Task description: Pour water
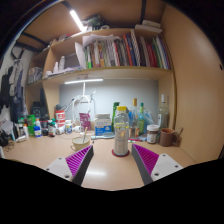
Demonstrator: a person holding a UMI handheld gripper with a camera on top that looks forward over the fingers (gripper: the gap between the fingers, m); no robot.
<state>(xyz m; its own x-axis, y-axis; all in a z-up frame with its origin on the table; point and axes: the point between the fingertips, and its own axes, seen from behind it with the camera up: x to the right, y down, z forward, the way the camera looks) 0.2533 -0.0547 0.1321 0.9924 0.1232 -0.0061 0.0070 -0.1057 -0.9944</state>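
Clear plastic bottle (121,133) on desk, just beyond wide-open, empty tongs (113,163)

gripper (113,163) fingers were spread, nothing held | clear water bottle (121,133) stood just ahead between them on the wooden desk (110,172) | mug (80,142) sat left | bookshelf (125,50) far behind

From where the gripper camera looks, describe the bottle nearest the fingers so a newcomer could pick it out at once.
Start at the wooden desk under the bookshelf. The gripper is open, and just ahead of it, between the fingers, stands a clear bottle on its own. Unlike the clutter along the wall, it stands forward, alone, upright, with a pale cap and see-through body.
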